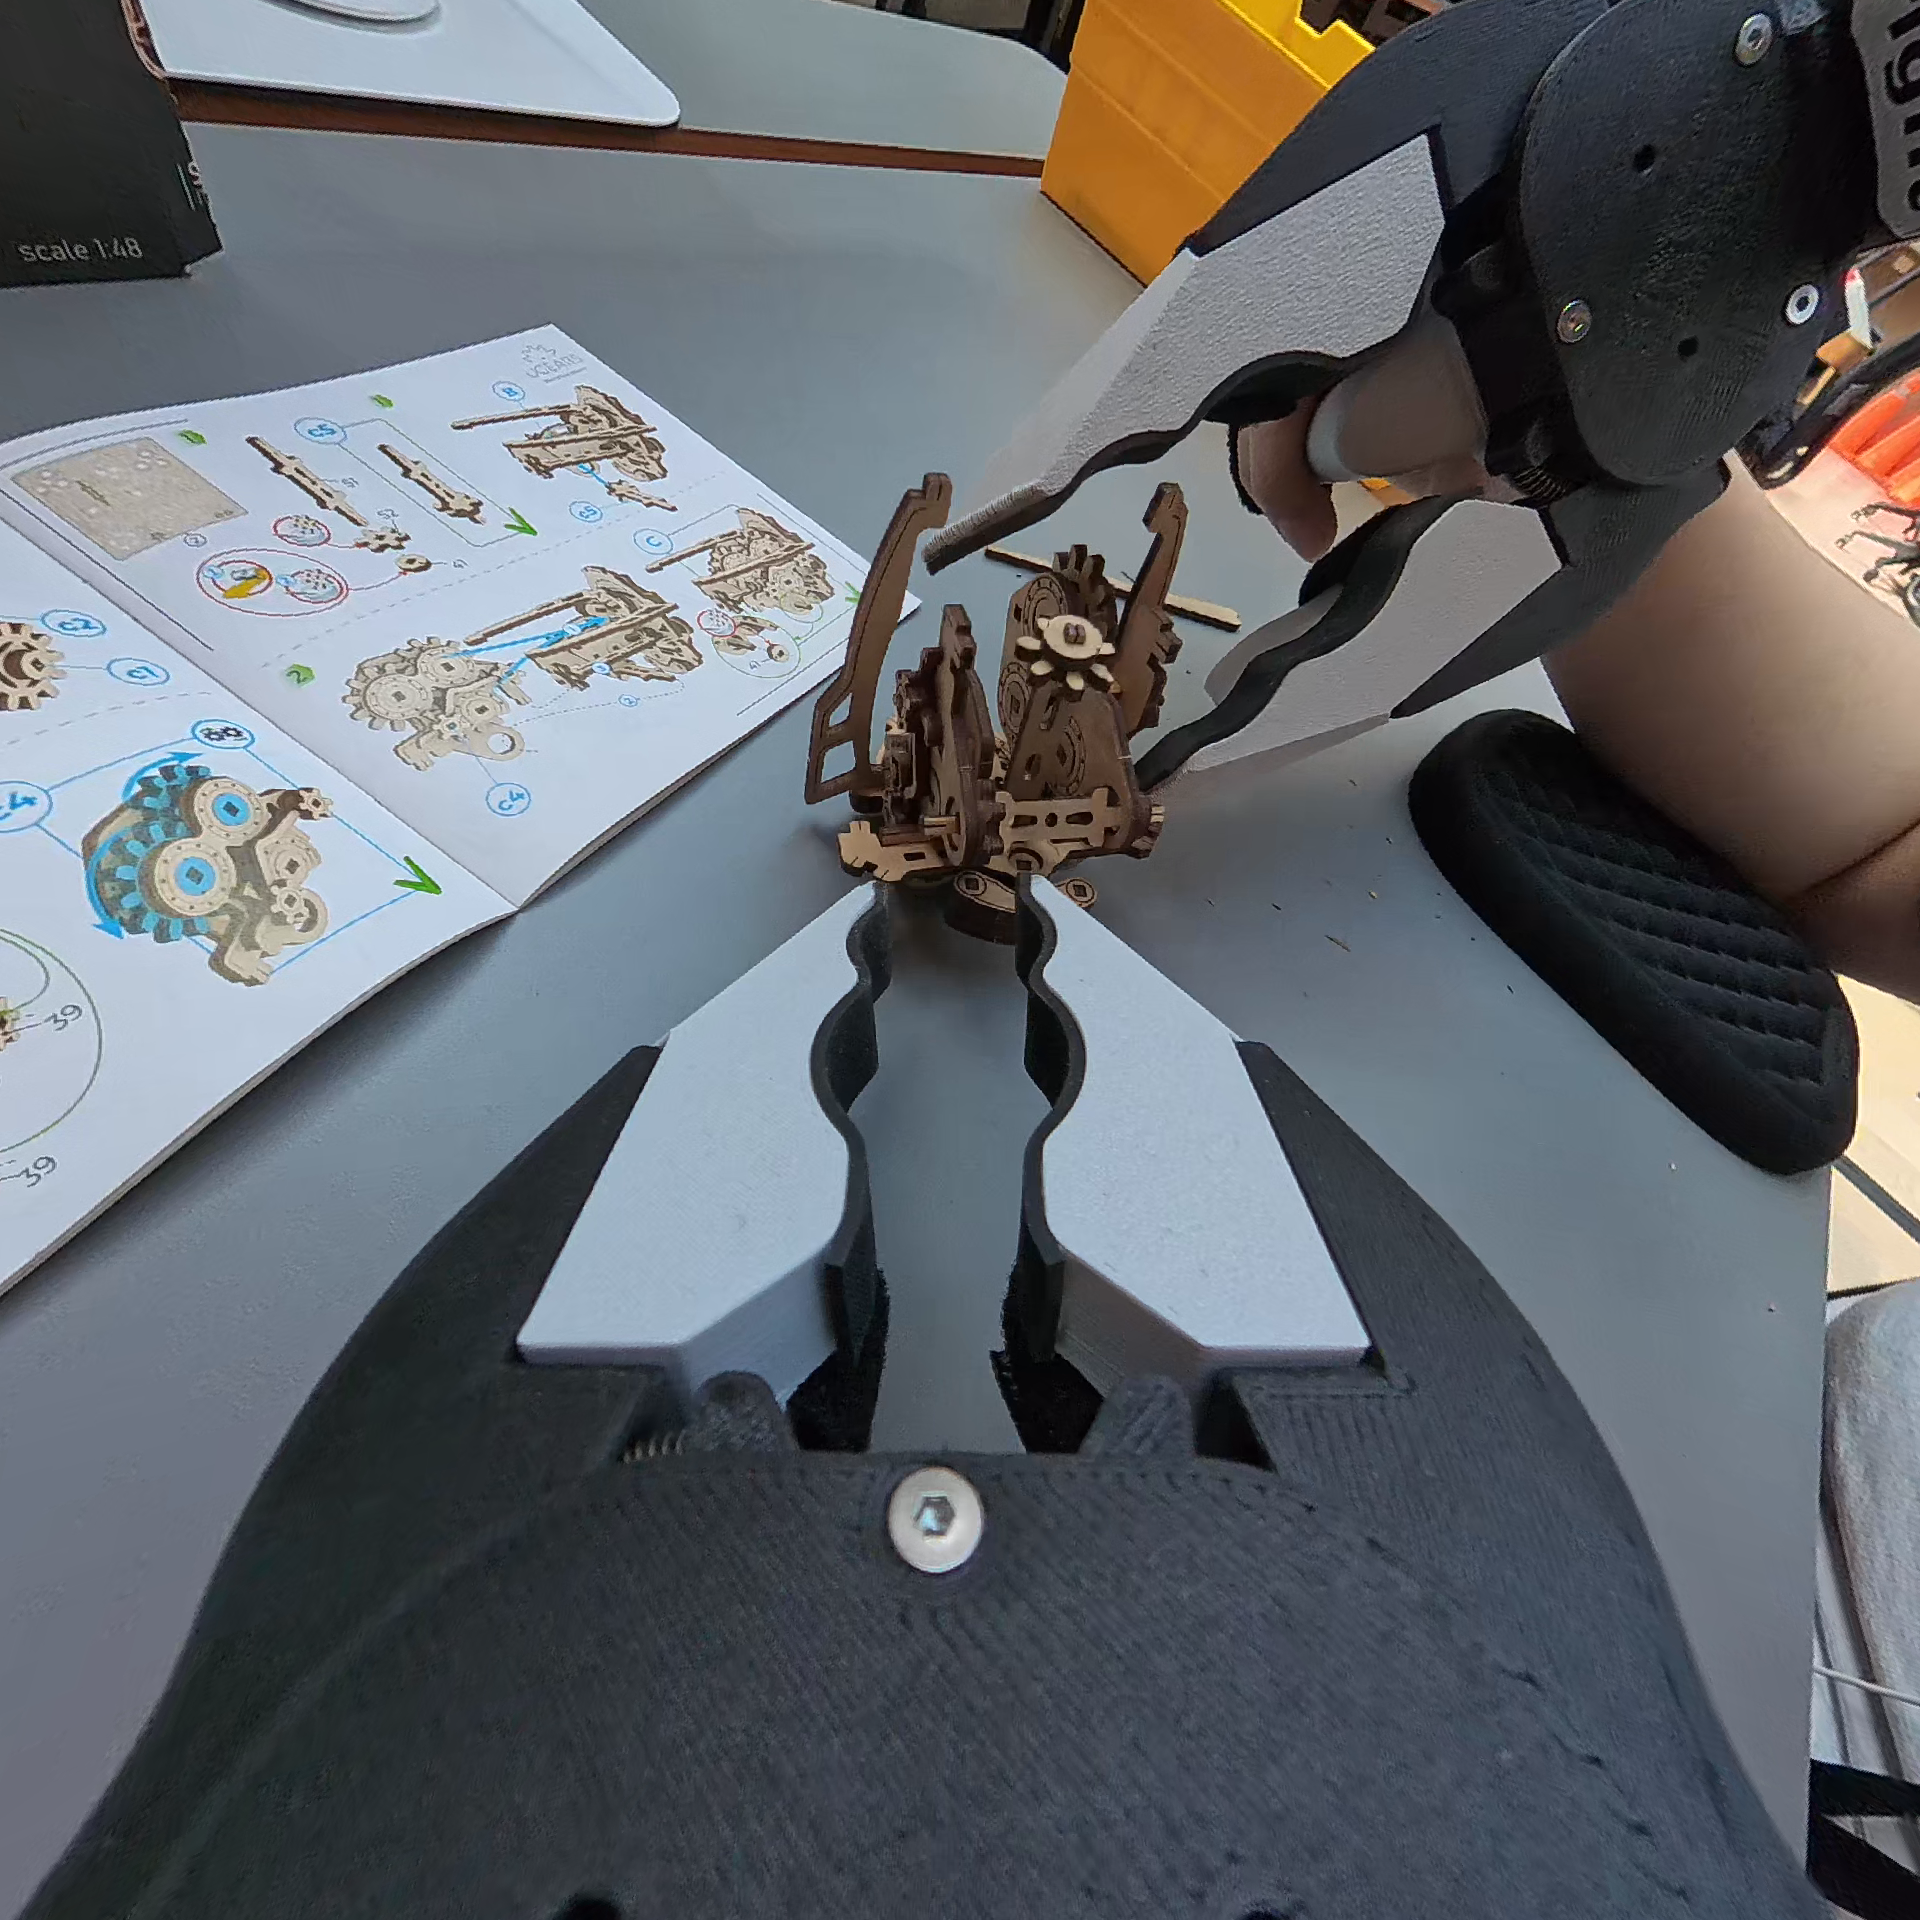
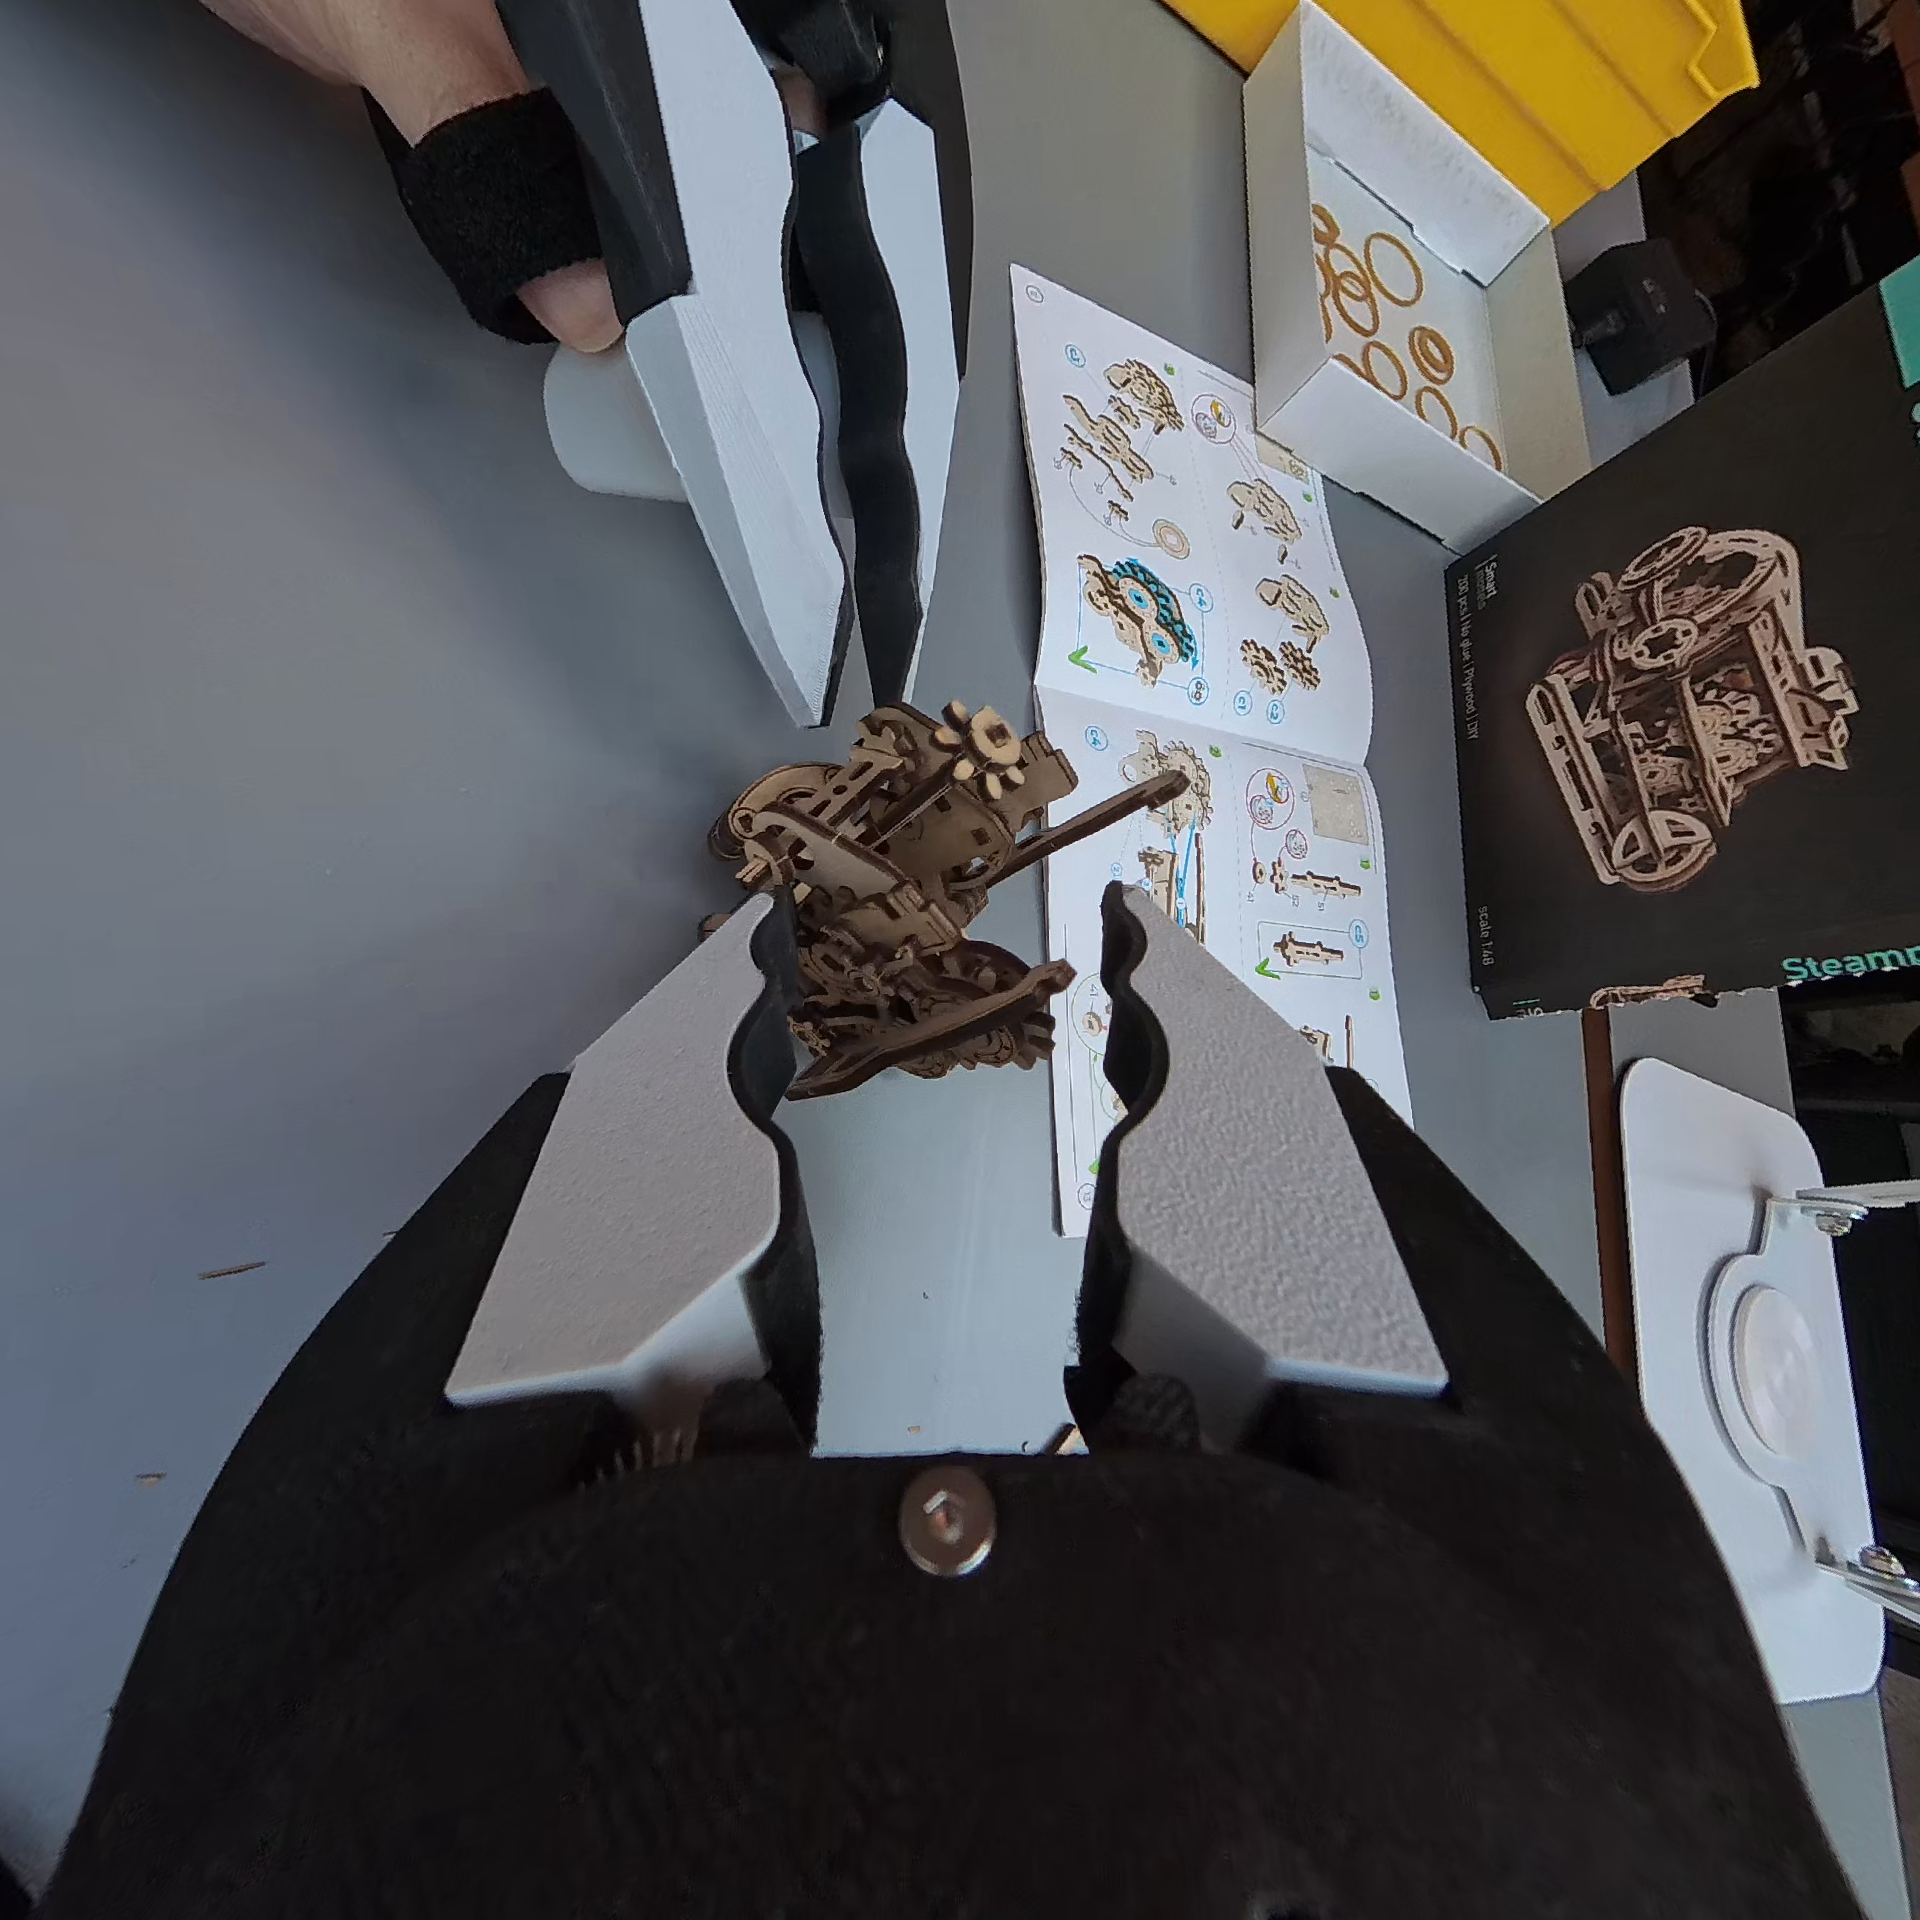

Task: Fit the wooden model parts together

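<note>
A part-built wooden model (image 1: 997, 748) with gears and two upright arms stands on the grey table (image 1: 727, 260). My left gripper (image 1: 954, 899) has its fingertips closed narrowly on the model's near base. My right gripper (image 1: 1039, 665) comes in from the right with its jaws wide apart, one finger above the model and one low beside it. In the right wrist view the model (image 2: 894, 883) sits between my right gripper's (image 2: 945, 899) open fingers, with the left finger against it. The left gripper (image 2: 857, 691) meets the model from the far side.
An open instruction booklet (image 1: 312, 675) lies left of the model. A loose wooden stick (image 1: 1122, 587) lies behind it. A black pad (image 1: 1631, 935) sits at the right edge. A black box (image 2: 1683, 727), a white box of wooden rings (image 2: 1382, 312) and a yellow bin (image 2: 1507, 83) stand beyond the booklet. Tip to tip, the grippers are about 4 cm apart.
</note>
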A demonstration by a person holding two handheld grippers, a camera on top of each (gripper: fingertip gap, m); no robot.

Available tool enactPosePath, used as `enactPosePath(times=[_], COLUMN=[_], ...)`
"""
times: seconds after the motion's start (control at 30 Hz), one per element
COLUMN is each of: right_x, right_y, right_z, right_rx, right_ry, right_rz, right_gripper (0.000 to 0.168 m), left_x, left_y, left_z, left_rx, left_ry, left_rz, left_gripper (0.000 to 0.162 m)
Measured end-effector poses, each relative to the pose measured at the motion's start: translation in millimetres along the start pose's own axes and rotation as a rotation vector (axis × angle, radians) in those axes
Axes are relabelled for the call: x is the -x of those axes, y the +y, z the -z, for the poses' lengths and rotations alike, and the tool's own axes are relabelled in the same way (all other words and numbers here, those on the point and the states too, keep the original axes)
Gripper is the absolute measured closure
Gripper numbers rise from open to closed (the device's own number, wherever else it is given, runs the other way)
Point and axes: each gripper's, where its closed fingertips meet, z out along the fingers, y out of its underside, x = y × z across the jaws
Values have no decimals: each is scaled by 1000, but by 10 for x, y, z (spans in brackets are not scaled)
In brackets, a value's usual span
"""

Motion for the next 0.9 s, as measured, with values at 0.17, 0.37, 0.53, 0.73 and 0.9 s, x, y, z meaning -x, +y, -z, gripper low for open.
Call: enactPosePath(times=[0.17, 0.37, 0.53, 0.73, 0.9], right_x=[-3, 3, -4, -15, -24], right_y=[10, 25, 38, 77, 83], right_z=[1, 11, 16, 41, 58], right_rx=[-5, -7, -4, -2, 0], right_ry=[-4, -7, -4, 6, 6], right_rz=[-10, -14, -25, -48, -50], right_gripper=[110, 110, 108, 107, 107], left_x=[11, -36, -83, -84, -66], left_y=[-21, -34, -35, -31, -38], left_z=[6, -39, -85, -102, -96], left_rx=[-14, -20, -17, -13, -18], left_ry=[-18, -37, -44, -85, -95], left_rz=[-9, -37, -52, -96, -89], left_gripper=[138, 135, 133, 138, 138])
